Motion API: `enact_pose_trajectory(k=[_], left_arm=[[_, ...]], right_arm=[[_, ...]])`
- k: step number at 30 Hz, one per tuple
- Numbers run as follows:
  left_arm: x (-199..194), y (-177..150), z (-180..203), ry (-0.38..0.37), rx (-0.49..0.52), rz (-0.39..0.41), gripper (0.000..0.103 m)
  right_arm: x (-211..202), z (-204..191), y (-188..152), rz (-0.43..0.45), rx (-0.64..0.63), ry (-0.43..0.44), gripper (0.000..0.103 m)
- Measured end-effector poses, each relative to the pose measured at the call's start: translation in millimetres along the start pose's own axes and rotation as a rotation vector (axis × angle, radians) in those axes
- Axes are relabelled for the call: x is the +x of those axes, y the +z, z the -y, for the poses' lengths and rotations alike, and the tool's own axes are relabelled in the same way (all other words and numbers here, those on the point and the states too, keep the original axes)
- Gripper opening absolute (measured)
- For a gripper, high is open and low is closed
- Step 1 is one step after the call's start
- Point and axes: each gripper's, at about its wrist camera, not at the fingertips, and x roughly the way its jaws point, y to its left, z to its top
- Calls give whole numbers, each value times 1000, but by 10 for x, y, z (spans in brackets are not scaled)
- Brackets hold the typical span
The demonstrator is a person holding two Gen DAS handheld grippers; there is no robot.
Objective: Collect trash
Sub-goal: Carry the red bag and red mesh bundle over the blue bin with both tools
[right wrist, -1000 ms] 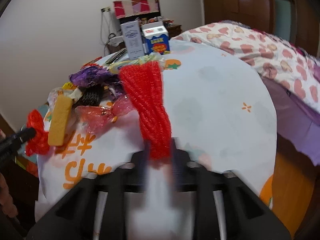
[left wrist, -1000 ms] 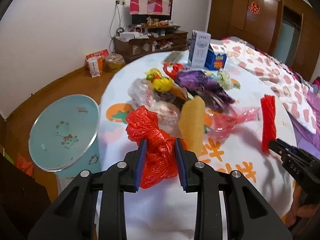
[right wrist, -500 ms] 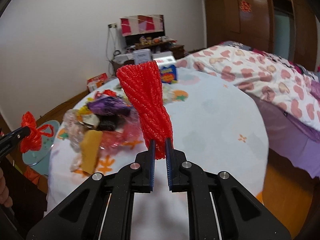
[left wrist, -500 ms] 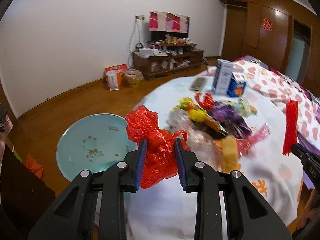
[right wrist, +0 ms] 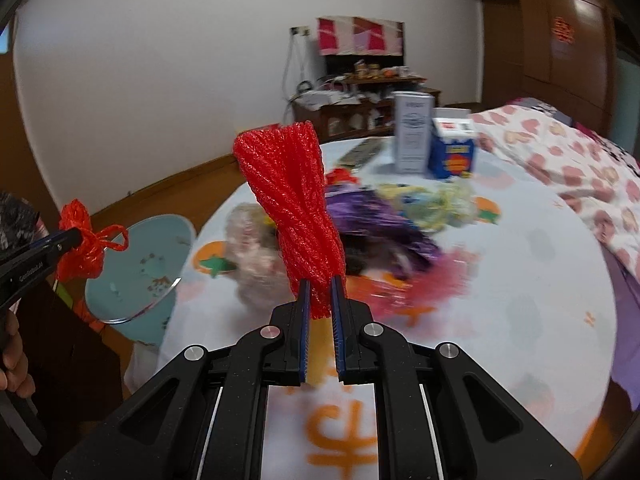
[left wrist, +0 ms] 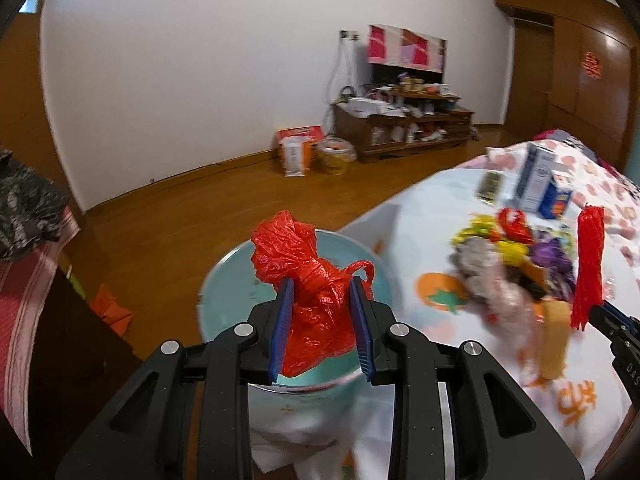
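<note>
The letters "DAS" stand on the right gripper (left wrist: 600, 314). Orange characters are printed on the tablecloth (right wrist: 540, 280), and labels on two cartons (right wrist: 414, 138) are too blurred to read.

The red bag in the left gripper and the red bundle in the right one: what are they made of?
Red bag: thin glossy plastic film, by its crinkles, sheen and knotted handle loop. Red bundle: likely foam or plastic mesh netting, by its dimpled, slightly translucent strands; the exact material is unclear.
</note>
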Motion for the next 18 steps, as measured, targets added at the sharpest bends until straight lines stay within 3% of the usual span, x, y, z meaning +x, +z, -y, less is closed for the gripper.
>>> enact_pose_trajectory(k=[8, 18], left_arm=[[116, -20, -408, 82, -47, -8, 29], [336, -98, -657, 93, -73, -61, 29]], right_arm=[[340, -538, 81, -41, -72, 59, 11], [776, -1145, 161, -113, -142, 122, 11]])
